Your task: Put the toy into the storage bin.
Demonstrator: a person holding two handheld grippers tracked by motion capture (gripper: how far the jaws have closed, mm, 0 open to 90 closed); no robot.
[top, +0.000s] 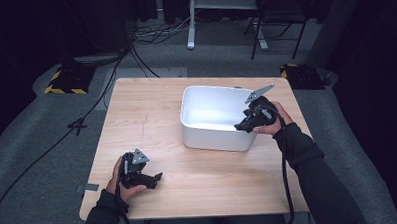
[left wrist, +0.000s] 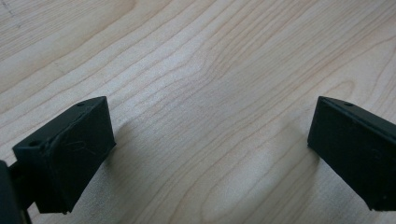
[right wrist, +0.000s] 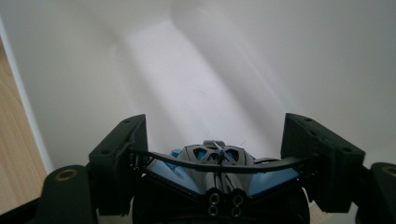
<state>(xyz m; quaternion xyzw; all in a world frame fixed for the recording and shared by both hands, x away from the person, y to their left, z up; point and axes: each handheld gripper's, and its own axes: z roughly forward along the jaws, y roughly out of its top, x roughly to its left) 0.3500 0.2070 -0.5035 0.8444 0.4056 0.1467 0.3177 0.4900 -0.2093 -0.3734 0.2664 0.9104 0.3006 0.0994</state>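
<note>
My right gripper (top: 240, 125) hangs over the near right corner of a white plastic bin (top: 212, 137). In the right gripper view its jaws (right wrist: 215, 135) are shut on a small blue and grey toy car (right wrist: 217, 172). The car's thin black rear wing reaches from pad to pad, and the bin's bare white inside (right wrist: 210, 56) lies beyond. My left gripper (top: 158, 177) rests low at the table's front left. The left gripper view shows it open (left wrist: 210, 149), with only bare wood between the pads.
The light wooden table (top: 151, 108) stands on grey carpet. Cables (top: 62, 142) trail across the floor at the left, and yellow-and-black striped stand bases (top: 65, 81) sit near the far corners. A dark chair (top: 278, 19) and white desk legs (top: 191, 22) stand behind.
</note>
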